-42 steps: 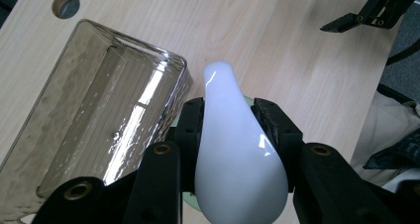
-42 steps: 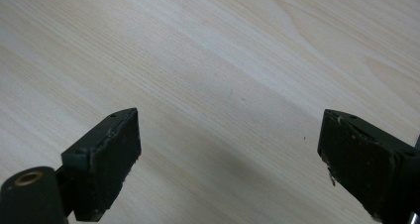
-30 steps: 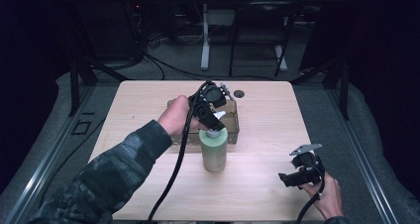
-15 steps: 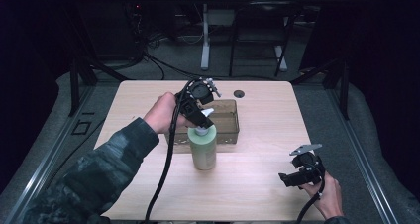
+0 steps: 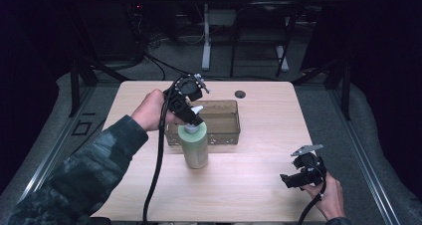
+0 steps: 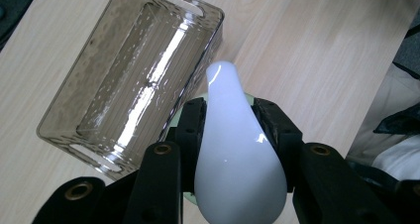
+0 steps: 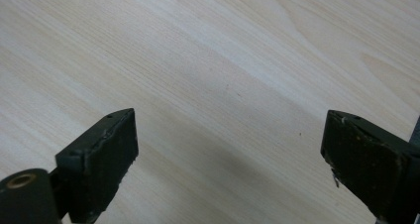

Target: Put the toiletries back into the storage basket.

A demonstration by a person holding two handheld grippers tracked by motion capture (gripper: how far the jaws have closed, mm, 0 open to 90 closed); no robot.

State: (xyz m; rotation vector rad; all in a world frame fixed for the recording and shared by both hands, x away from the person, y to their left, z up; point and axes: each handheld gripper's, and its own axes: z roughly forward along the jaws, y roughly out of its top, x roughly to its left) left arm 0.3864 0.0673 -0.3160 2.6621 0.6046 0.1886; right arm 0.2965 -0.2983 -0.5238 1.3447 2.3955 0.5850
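Observation:
A pale green pump bottle [image 5: 194, 146] with a white pump head [image 6: 237, 154] is upright just in front of a clear brownish plastic bin [image 5: 219, 123], near the bin's left end. My left gripper [image 5: 191, 116] comes down on it from the upper left. Its black jaws are shut on the two sides of the pump head, as the left gripper view [image 6: 228, 120] shows. Whether the bottle's base touches the table I cannot tell. My right gripper [image 5: 298, 177] rests low at the table's near right, jaws wide open over bare wood [image 7: 228, 135].
The bin [image 6: 129, 80] holds nothing. A small dark round disc [image 5: 240, 93] lies on the light wooden table [image 5: 259, 195] behind the bin. A black cable [image 5: 158, 175] trails from the left gripper toward the near edge. Dark floor and desk legs surround the table.
My left gripper has carried the bottle leftward along the bin's front and slightly up. The right gripper has stayed in place.

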